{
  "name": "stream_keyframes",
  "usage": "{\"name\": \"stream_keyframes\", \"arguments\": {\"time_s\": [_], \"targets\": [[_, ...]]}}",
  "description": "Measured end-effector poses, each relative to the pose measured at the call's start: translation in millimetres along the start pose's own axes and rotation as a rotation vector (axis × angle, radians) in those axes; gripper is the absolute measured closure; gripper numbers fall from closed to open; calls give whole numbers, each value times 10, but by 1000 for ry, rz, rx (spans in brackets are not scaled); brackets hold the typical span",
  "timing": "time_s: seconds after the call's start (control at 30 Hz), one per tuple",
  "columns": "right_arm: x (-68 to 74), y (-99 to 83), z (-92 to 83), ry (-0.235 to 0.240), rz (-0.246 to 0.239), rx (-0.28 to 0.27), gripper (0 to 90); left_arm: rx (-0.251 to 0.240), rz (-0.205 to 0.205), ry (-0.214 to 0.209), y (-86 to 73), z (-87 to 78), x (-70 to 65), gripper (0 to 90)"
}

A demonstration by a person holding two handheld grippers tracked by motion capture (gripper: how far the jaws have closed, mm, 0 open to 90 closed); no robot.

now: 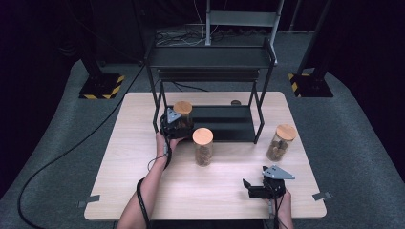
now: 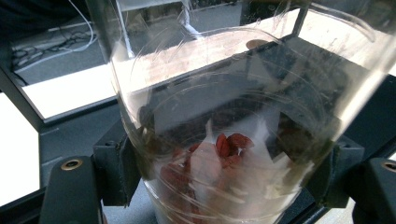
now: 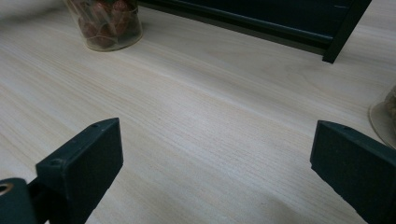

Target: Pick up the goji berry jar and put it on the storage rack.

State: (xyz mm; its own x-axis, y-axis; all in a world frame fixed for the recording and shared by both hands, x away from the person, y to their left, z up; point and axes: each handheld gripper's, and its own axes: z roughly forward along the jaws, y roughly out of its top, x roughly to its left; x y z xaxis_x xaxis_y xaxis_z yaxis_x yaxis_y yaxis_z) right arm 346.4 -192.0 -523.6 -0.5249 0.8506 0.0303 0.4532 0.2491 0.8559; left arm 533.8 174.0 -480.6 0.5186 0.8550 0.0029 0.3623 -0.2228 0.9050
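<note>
Your left tool point(image 1: 177, 125) clamps the unlabelled jar point(image 1: 183, 116), upright, cork lid up; right tool point(image 1: 254, 187) gapes empty.

Clear jar point(image 2: 224, 121) with red contents, tan cork lid point(image 1: 182, 107) (others alike), black shelf point(image 1: 224, 121), pale wood table point(image 1: 143, 157)

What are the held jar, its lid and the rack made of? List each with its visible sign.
Held jar: clear glass or plastic, glossy; the shelf shows through its wall.
Lid: probably wood or cork, matt tan disc.
Rack: likely metal, matt black, thin straight legs.
</note>
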Motion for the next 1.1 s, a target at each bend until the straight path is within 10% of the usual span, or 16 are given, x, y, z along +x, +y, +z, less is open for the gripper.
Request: {"name": "stream_keyframes", "arguments": {"time_s": [1.1], "targets": [[2,-2,-5,0,-1,-4,17,14,-6,0,4,31,-21,244]]}}
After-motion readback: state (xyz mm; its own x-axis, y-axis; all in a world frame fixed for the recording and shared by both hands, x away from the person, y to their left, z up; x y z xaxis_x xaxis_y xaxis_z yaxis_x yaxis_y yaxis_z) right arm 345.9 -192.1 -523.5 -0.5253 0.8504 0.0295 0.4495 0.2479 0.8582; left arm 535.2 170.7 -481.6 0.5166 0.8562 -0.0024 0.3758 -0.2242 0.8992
